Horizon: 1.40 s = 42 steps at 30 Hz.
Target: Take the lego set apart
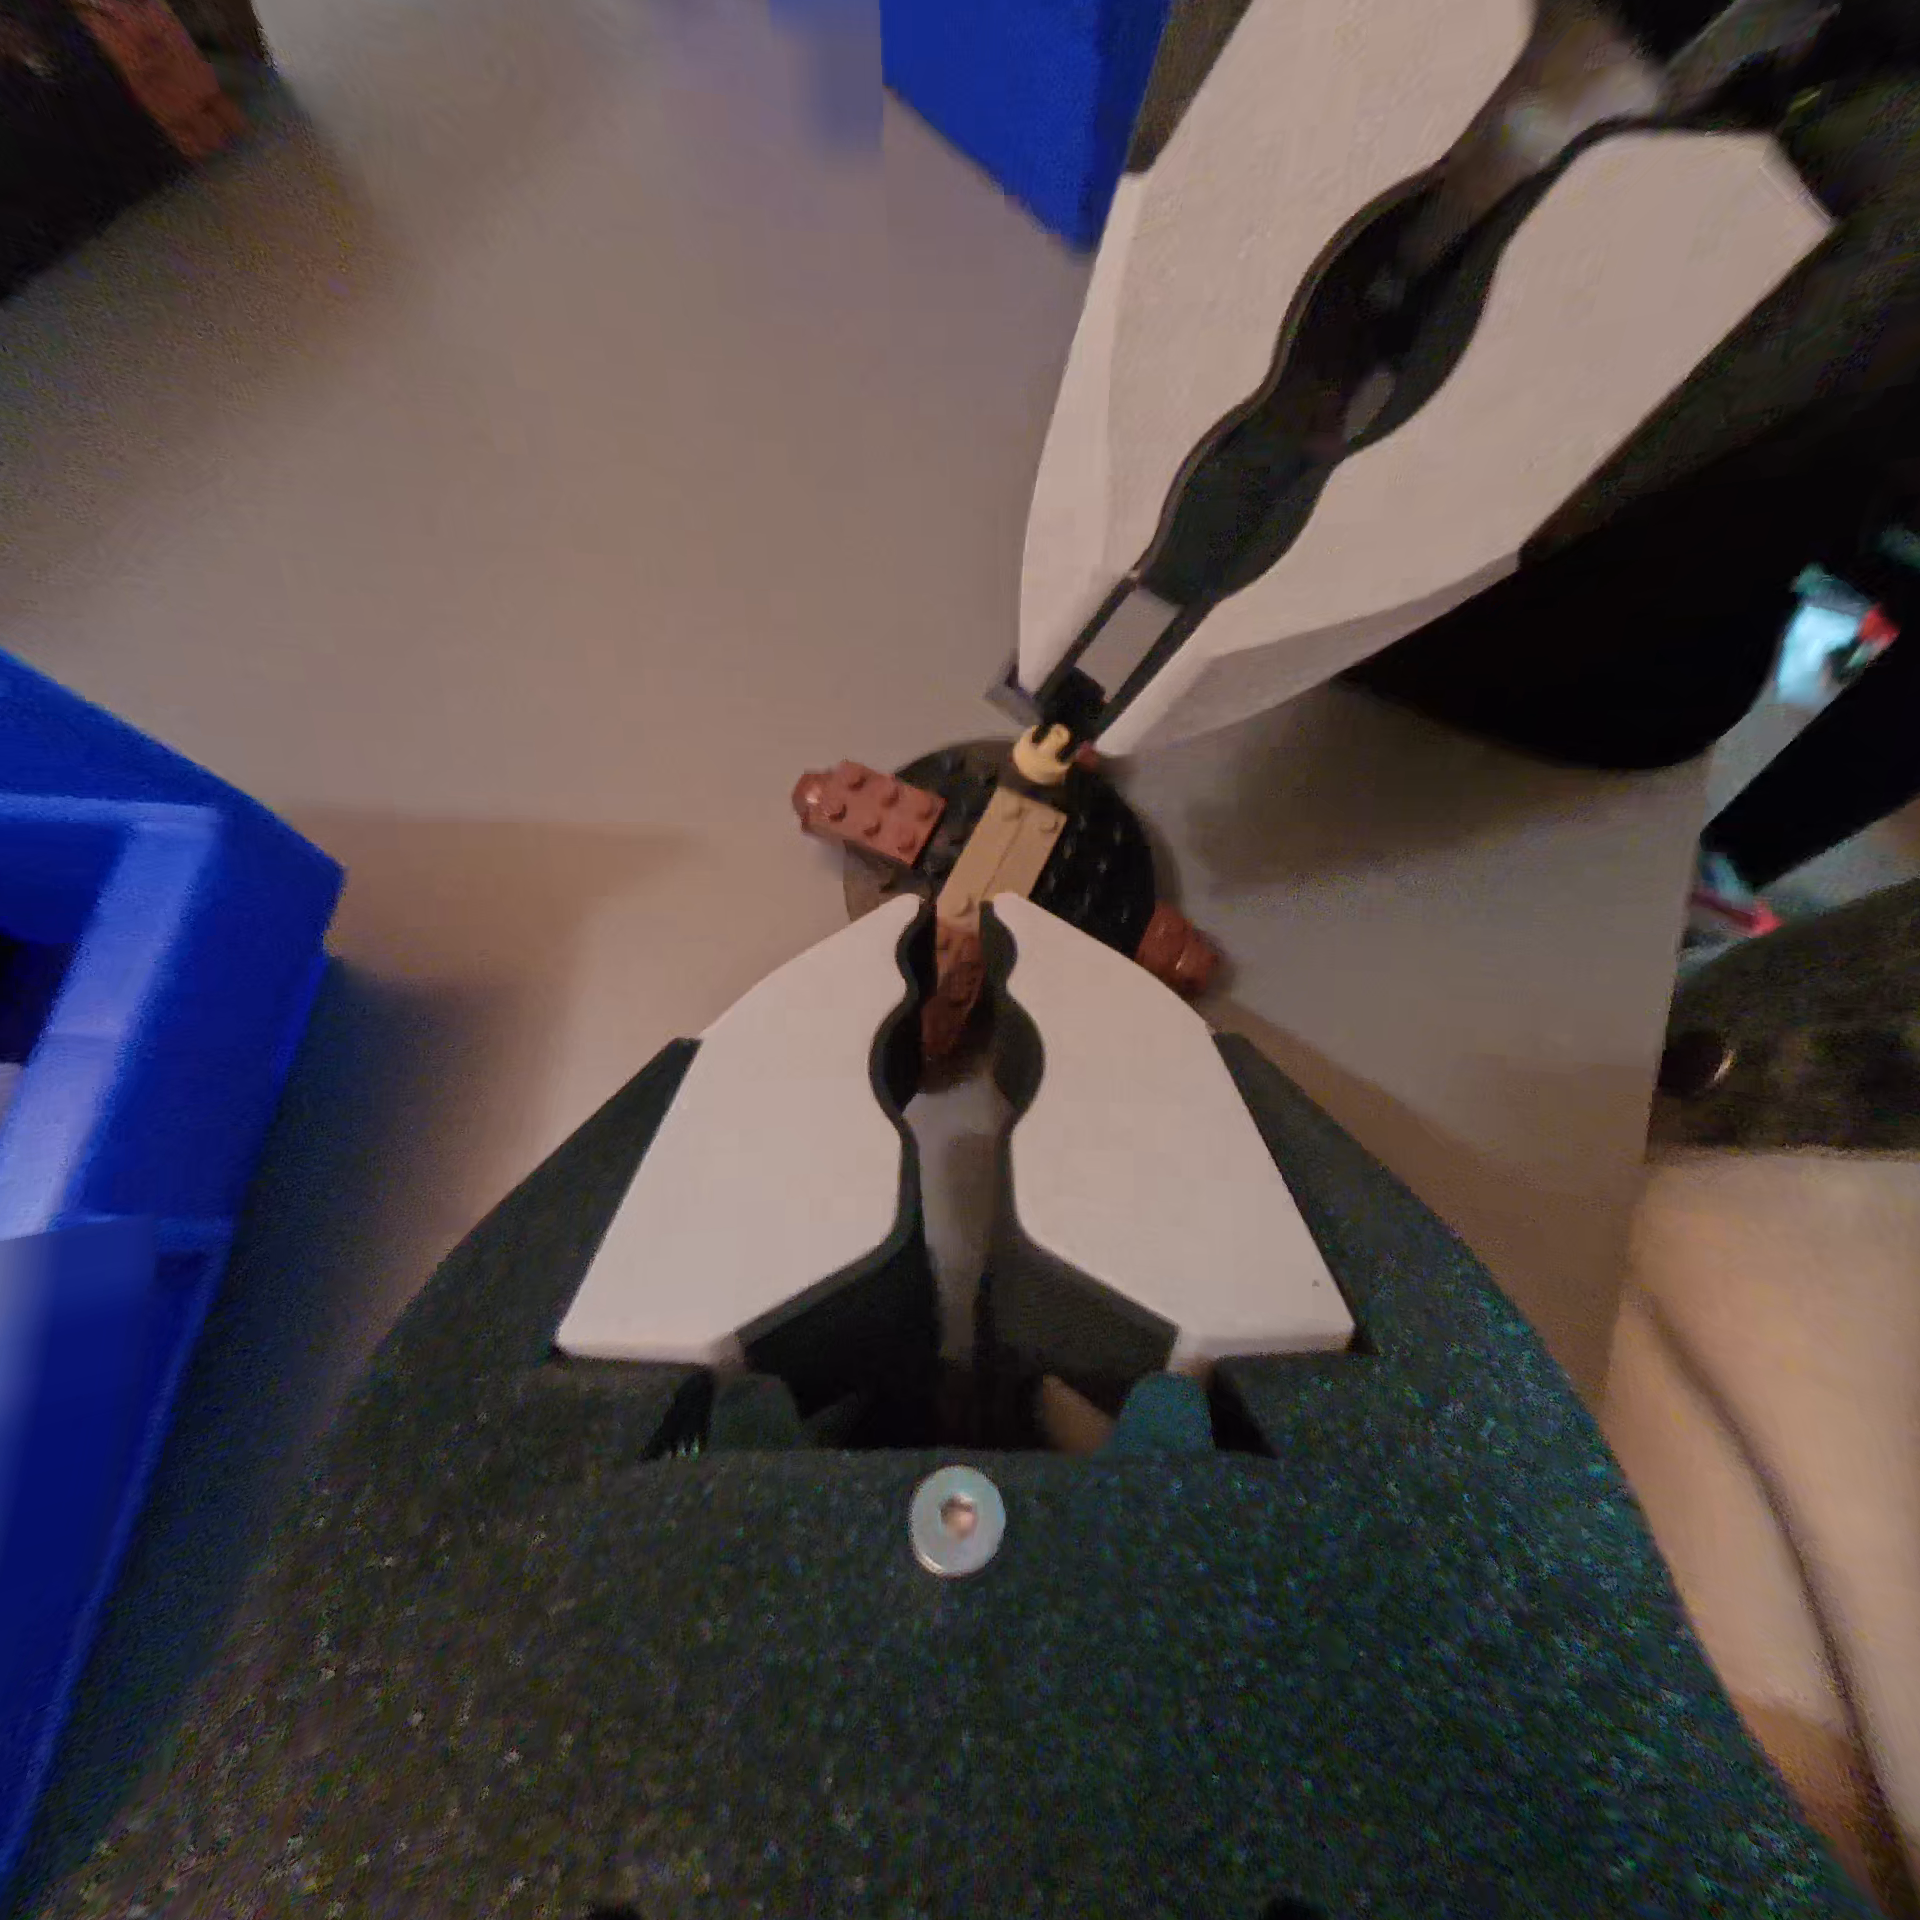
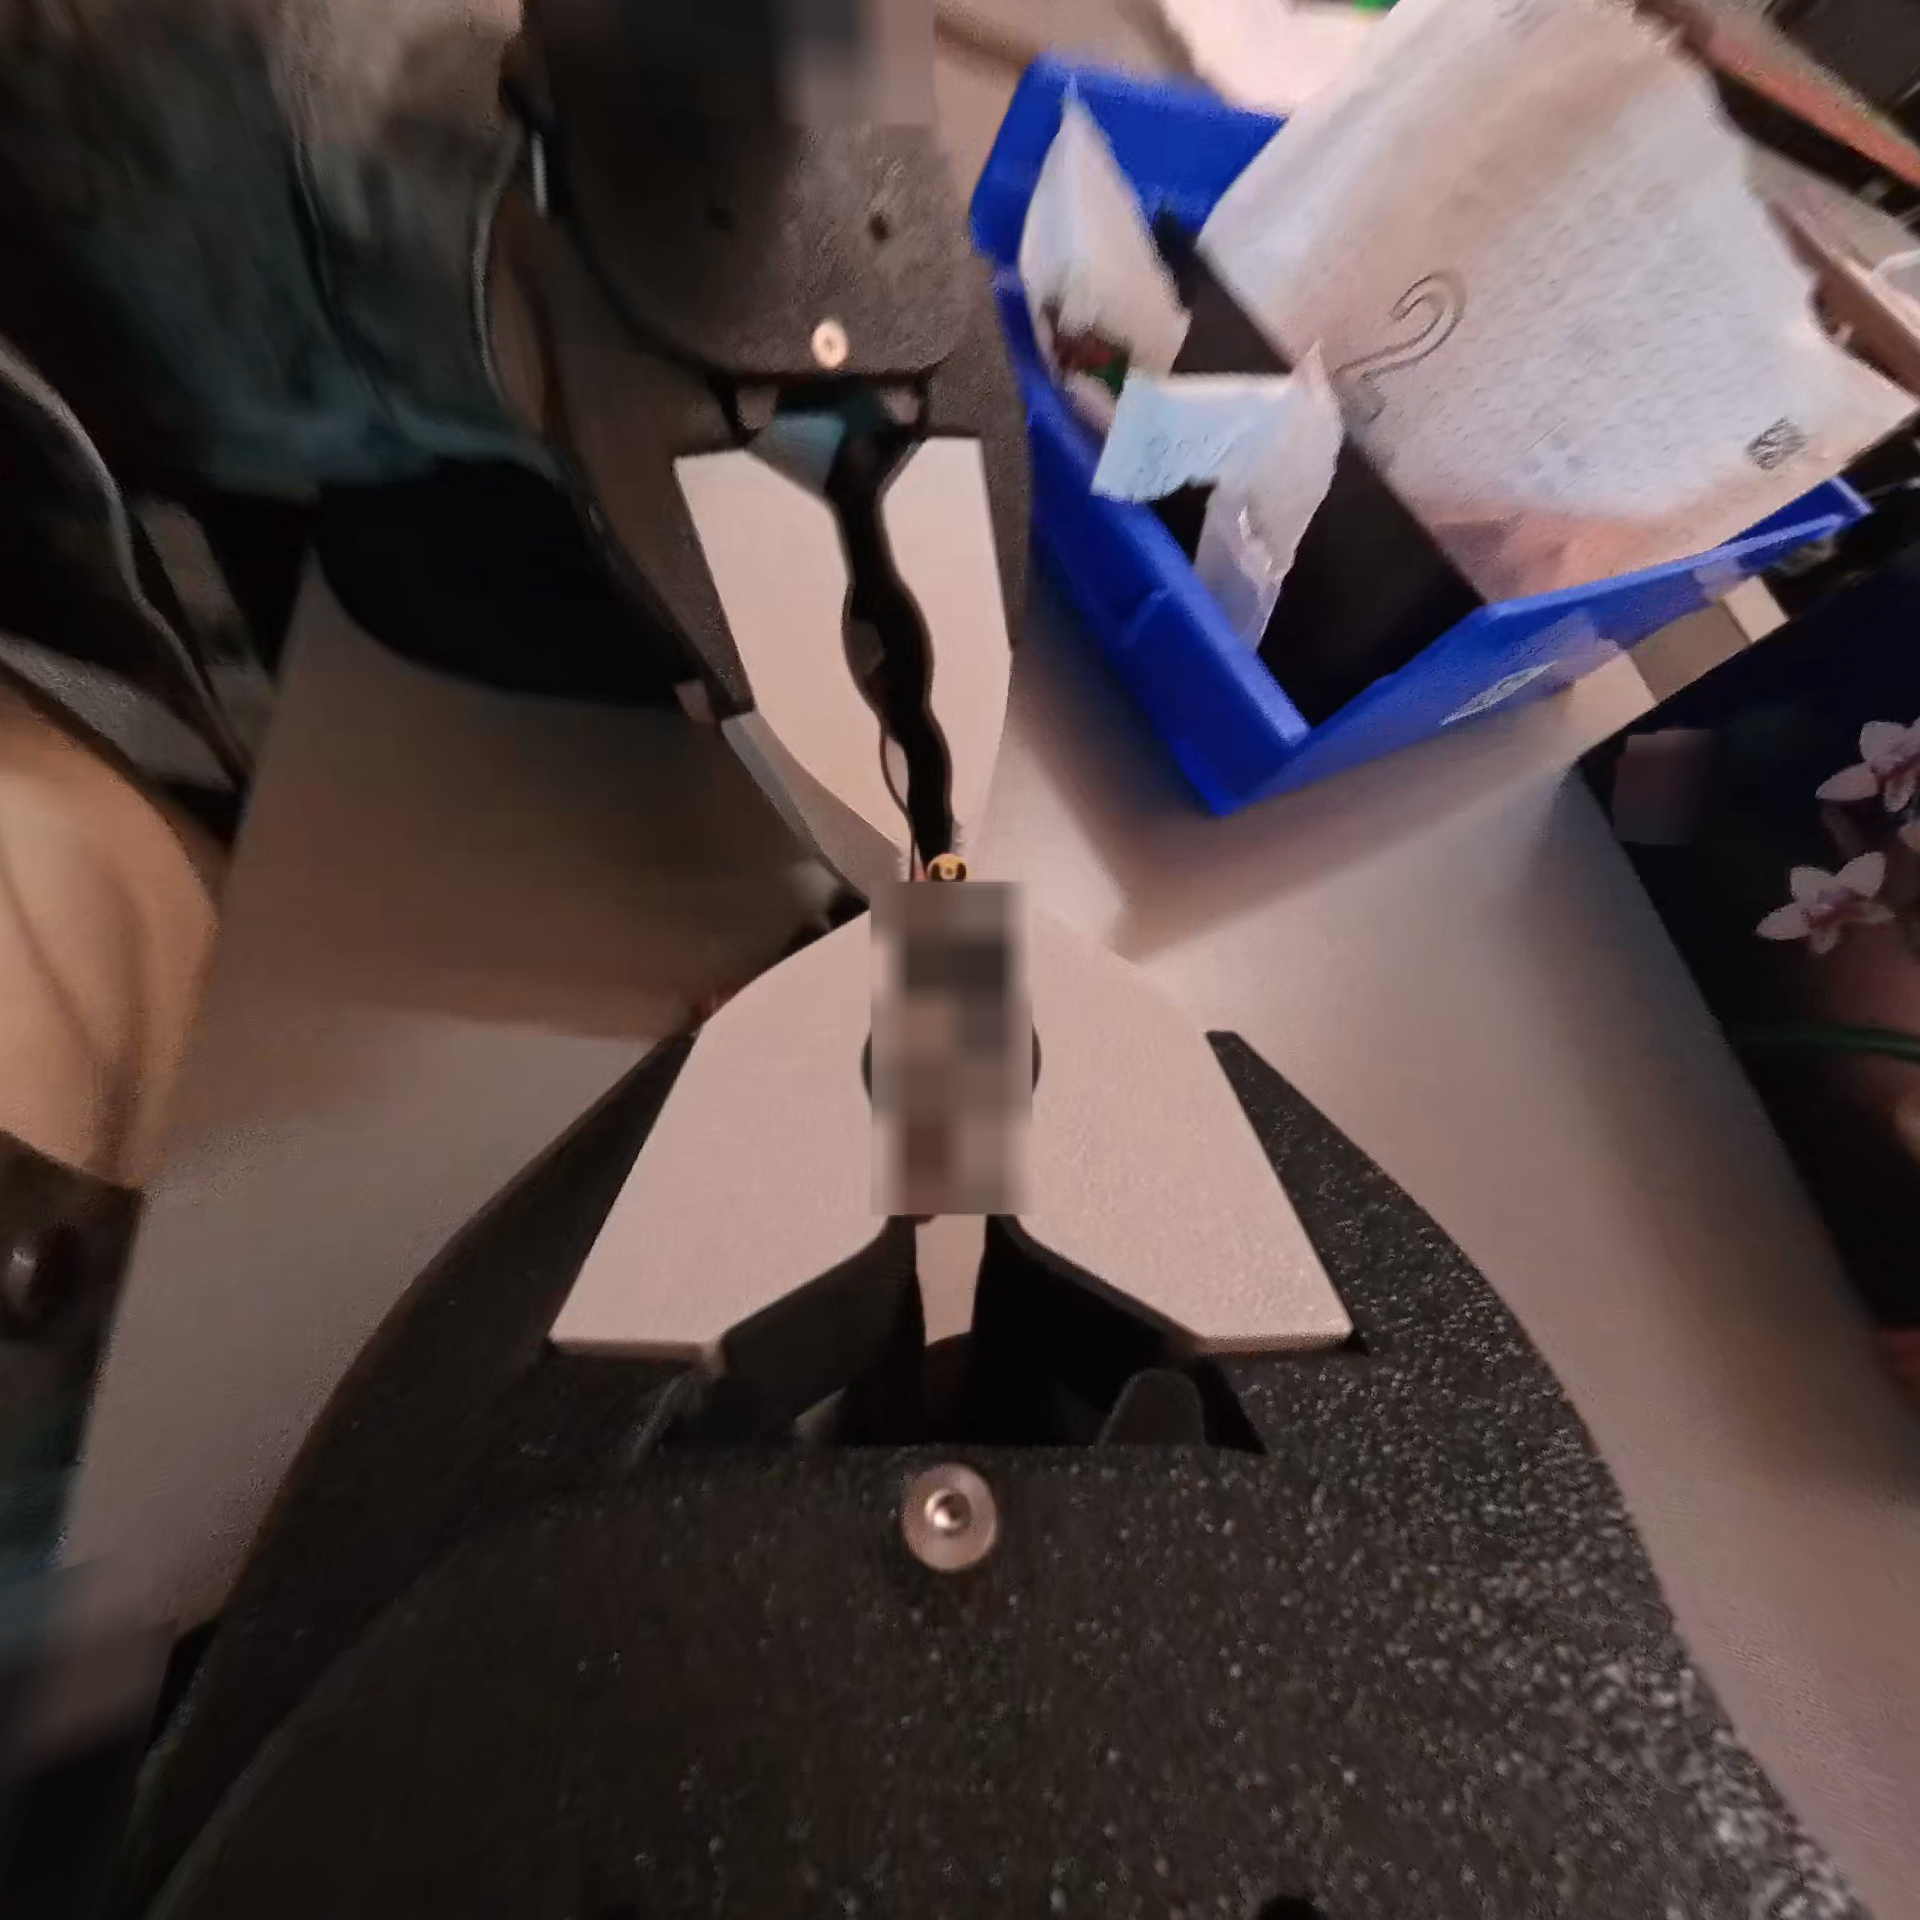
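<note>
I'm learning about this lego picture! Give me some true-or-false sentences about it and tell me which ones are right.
1. The left gripper is shut on the lego model. True.
2. The right gripper is far from the model. False: its jaws pinch a small piece at the model's top.
3. The model has a black round plate. True.
4. The bins are red. False: the bin is blue.

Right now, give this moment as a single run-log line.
left tongs: shut on lego set | right tongs: shut on small grey piece at set's top | set: above table | bins: blue
</note>
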{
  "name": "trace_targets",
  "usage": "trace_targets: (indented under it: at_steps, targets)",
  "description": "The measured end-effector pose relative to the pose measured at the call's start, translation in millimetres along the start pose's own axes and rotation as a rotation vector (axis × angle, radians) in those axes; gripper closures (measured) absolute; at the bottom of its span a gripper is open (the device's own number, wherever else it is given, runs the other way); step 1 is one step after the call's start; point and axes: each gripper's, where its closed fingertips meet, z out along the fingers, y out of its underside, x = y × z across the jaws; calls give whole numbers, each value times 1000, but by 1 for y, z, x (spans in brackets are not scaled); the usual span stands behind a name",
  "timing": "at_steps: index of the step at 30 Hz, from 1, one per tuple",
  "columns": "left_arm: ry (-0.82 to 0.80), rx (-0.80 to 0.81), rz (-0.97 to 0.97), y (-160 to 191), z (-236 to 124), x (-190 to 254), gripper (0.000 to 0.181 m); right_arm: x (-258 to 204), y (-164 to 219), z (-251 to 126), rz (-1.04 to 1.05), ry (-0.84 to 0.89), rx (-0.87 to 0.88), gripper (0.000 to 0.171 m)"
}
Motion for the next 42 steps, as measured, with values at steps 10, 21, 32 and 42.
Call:
trace_targets:
  at_steps: [10, 21, 32, 42]
  targets:
    - [92, 597, 146, -66, -68, 21, 166, -4, -59, -17, 290, -223, 345, 164]
    - [131, 730, 78, -77, -87, 23, 174, -7, -82, -17, 294, -267, 410, 164]
    - [181, 1125, -137, -98, -146, 13, 174, 1, -143, -15, -64, 45, 464, 163]
    - [386, 1555, -390, -91, -218, -7, 174, -7, -200, -6, -220, 39, 487, 154]
